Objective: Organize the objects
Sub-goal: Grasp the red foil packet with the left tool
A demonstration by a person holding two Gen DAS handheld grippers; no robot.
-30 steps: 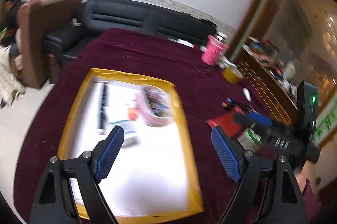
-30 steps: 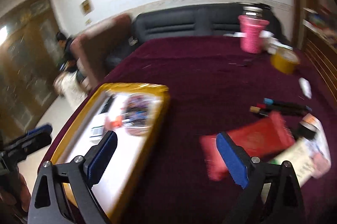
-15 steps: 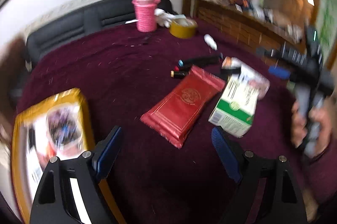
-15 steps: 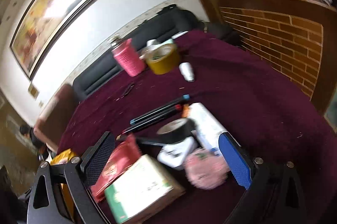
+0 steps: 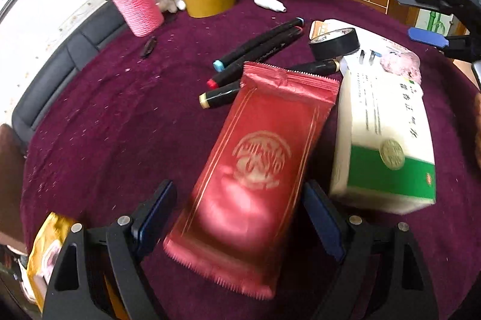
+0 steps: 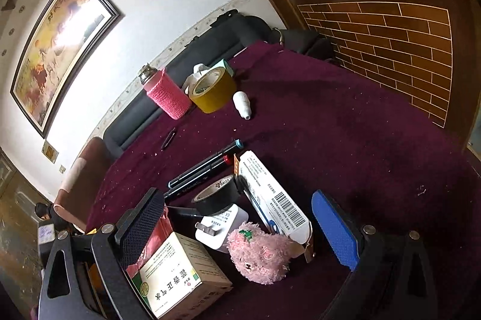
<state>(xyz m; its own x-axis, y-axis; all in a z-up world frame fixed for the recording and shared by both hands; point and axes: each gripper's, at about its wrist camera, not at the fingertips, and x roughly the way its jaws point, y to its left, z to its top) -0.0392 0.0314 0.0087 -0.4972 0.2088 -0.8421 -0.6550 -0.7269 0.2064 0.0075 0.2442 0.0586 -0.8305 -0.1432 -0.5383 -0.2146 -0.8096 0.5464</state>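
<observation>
A red foil packet (image 5: 255, 169) lies flat on the maroon tablecloth (image 5: 120, 124). My left gripper (image 5: 237, 217) stands open just over its near end, one blue pad on each side, neither pressing. A white and green box (image 5: 384, 145) lies right of it. My right gripper (image 6: 240, 229) is open above a pink plush (image 6: 258, 253), a white charger plug (image 6: 219, 226) and a black tape roll (image 6: 216, 193); it holds nothing. The left wrist view shows the right gripper (image 5: 424, 17) at the upper right.
Several markers (image 5: 258, 49), a long white barcode box (image 6: 270, 196), a yellow tape roll (image 5: 210, 1), a pink knitted cup (image 5: 138, 7) and a small white bottle (image 5: 269, 2) lie farther back. A yellow-rimmed tray (image 5: 45, 244) sits at the left edge. A wooden counter (image 6: 390, 34) borders the table.
Both grippers swung away from the tray toward the pile of objects and rolled. The left one came down over the red packet; the right one now hovers over the plush and plug.
</observation>
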